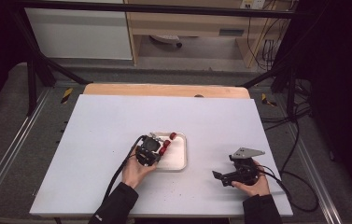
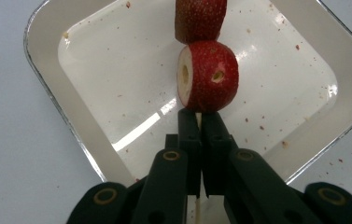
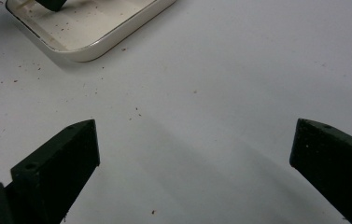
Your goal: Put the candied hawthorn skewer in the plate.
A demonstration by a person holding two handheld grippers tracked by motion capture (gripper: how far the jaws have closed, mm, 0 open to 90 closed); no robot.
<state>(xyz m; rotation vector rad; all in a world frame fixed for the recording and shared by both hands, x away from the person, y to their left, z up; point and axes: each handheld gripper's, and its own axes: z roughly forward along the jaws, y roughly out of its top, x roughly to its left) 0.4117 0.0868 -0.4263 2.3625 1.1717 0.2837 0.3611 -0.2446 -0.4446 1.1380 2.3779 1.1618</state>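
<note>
A thin wooden skewer (image 2: pixel 197 120) carries two red strawberry pieces: a cut half (image 2: pixel 208 77) just past the jaw tips and a second piece (image 2: pixel 199 18) farther along. My left gripper (image 2: pixel 200 122) is shut on the skewer and holds it over the white square tray (image 2: pixel 66 88). From above, the left gripper (image 1: pixel 158 152) sits at the tray's left edge, with the strawberry pieces (image 1: pixel 165 146) over the tray (image 1: pixel 178 161). My right gripper (image 1: pixel 222 178) rests low at the right, open, and its wide-apart jaws (image 3: pixel 194 140) have nothing between them.
The white table top (image 1: pixel 99 140) is sprinkled with small red crumbs around the tray, whose corner (image 3: pixel 89 44) lies ahead of the right gripper. Black cables trail from both grippers. A metal frame and floor cables surround the table.
</note>
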